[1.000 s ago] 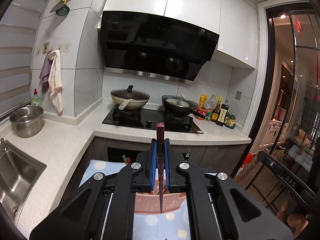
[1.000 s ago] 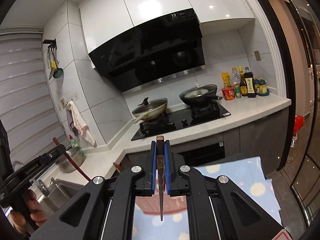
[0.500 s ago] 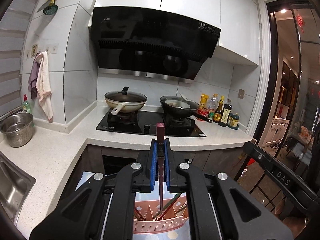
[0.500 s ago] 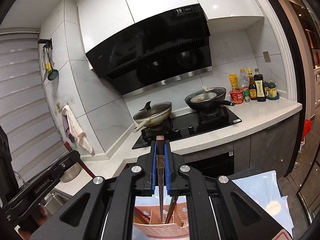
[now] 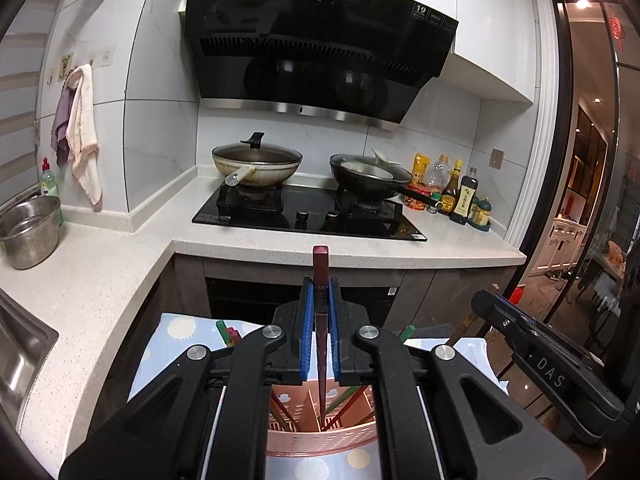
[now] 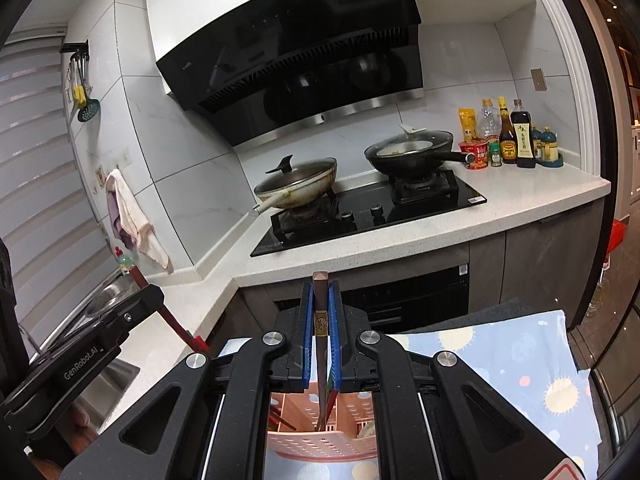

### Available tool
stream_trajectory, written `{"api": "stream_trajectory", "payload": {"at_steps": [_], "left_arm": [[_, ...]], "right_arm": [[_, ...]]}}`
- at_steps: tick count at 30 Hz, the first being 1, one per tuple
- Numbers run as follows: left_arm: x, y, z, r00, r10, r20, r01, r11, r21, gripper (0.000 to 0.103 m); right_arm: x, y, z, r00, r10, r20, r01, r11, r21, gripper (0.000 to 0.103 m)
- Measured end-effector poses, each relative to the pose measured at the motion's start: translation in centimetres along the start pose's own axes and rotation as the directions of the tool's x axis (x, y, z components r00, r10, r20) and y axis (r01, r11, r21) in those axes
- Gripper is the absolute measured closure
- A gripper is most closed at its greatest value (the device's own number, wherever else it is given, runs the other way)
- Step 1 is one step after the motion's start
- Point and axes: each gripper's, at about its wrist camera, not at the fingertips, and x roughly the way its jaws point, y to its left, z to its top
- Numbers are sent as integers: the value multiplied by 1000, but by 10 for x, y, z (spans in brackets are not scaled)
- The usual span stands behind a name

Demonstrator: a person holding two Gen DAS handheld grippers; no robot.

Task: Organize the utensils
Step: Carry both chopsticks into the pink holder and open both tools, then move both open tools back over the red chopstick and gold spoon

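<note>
With the left gripper (image 5: pixel 319 300) clamped on a dark red chopstick (image 5: pixel 320 280) and the right gripper (image 6: pixel 321 304) on a brown chopstick (image 6: pixel 320 312), both tips now reach inside the pink utensil basket (image 5: pixel 320 436), which showed only partly half a second ago.

You are looking at a kitchen corner lined with glossy white wall tiles (image 5: pixel 160 128). A black range hood (image 5: pixel 316 52) is hanging at the upper centre beneath white cabinets (image 5: pixel 492 20), and a black cooktop (image 5: pixel 308 216) is sitting in the speckled white surface (image 5: pixel 100 280) at mid-frame. A steel sink (image 5: pixel 20 356) is showing at the lower left edge. Window blinds (image 6: pixel 36 152) are filling the left side of the right view. At the far right, a lit doorway (image 5: pixel 588 160) is glowing warmly.
</note>
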Motion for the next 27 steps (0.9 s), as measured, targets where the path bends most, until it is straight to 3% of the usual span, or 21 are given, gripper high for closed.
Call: {"api": "stream_trajectory", "payload": {"at_steps": [16, 19, 22, 27], "left_arm": [[19, 6, -18, 998, 12, -61, -13, 1000, -12, 96], [19, 8, -20, 998, 20, -63, -22, 1000, -19, 89], [17, 10, -22, 998, 43, -55, -45, 999, -29, 66], [12, 13, -23, 997, 49, -56, -51, 998, -34, 65]], "right_arm": [[22, -3, -20, 998, -15, -61, 14, 1000, -9, 94], [21, -3, -21, 998, -24, -55, 23, 1000, -14, 87], [17, -2, -21, 999, -27, -46, 26, 1000, -17, 81], [7, 0, -21, 999, -33, -31, 32, 999, -35, 79]]}}
